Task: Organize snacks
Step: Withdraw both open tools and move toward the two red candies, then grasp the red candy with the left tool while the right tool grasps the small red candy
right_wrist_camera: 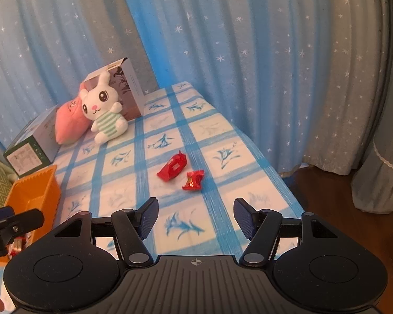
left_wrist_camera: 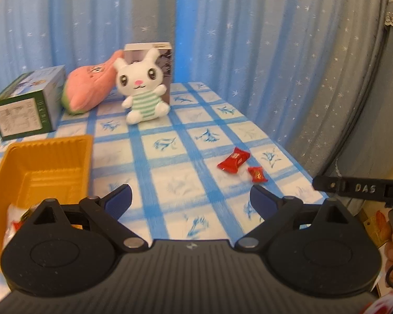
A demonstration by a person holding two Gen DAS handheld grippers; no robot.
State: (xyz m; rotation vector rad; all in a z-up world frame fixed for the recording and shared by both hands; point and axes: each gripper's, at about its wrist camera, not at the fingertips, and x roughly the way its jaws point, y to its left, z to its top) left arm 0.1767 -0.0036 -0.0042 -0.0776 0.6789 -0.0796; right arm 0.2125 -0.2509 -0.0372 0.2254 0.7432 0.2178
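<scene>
My right gripper (right_wrist_camera: pixel 195 216) hovers level, jaws wide, empty; two red snacks (right_wrist_camera: pixel 173 168) at 12 o'clock. Left gripper (left_wrist_camera: pixel 191 201) likewise spread, empty, over worktop (left_wrist_camera: pixel 170 172).

Orange tray (left_wrist_camera: pixel 47 157) partly behind left gripper; its white-wrapped contents (left_wrist_camera: pixel 13 225) mostly hidden, unidentifiable.

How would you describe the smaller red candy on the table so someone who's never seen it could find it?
Start at the table with the blue-checked cloth and look toward its right edge, away from the orange plastic tray. Two red foil-wrapped snacks lie there side by side, not touching. The small red twist-wrapped candy is the nearer one, shorter than the long red foil snack bar, with gold print on its middle.
</scene>
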